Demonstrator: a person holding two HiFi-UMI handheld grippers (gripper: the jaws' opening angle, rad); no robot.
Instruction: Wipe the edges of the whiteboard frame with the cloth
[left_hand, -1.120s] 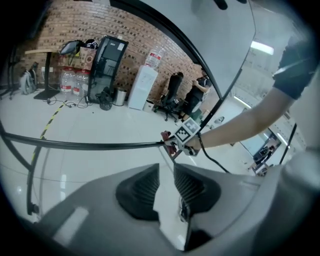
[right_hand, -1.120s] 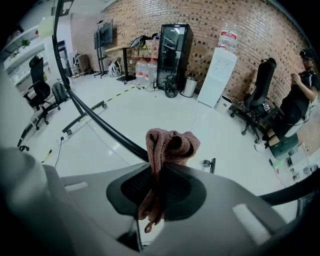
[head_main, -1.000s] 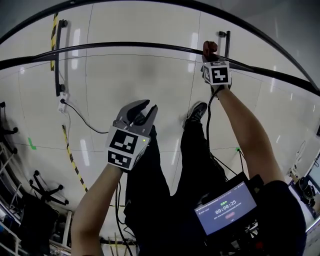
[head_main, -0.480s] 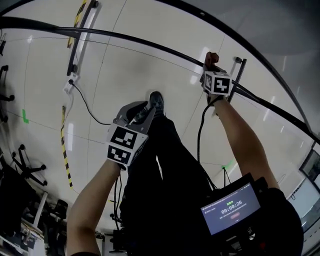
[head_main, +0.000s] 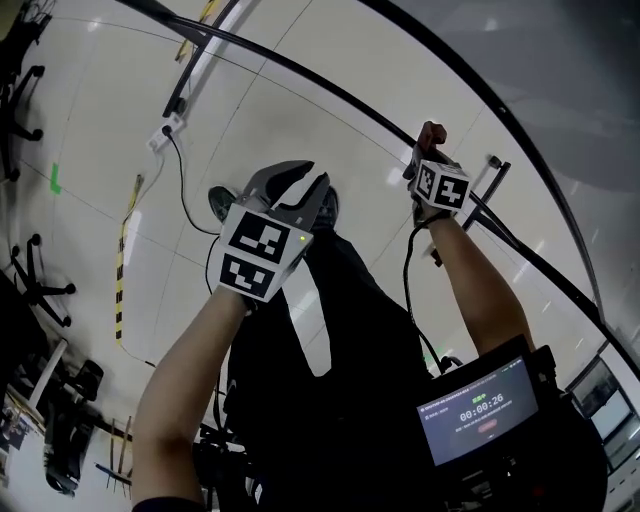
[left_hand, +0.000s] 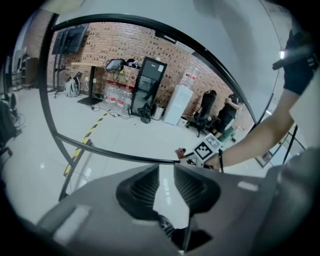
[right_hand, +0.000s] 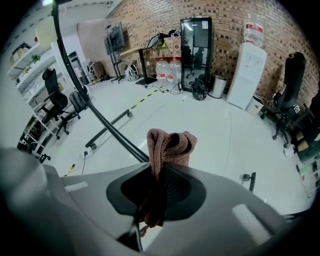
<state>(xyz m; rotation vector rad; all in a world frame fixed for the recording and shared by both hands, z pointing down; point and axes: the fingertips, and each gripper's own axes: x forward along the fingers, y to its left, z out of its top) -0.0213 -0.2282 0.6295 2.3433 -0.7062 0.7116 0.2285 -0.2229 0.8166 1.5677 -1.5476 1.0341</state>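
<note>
While your right gripper (right_hand: 162, 172) pinches the reddish cloth (right_hand: 169, 145) tight, right at the black whiteboard frame (right_hand: 121, 139), your left gripper (left_hand: 166, 172) hangs near that frame, its jaws slightly spread with nothing between them. Well apart from the frame, your chest screen (head_main: 480, 410) reads 00:00:26.
</note>
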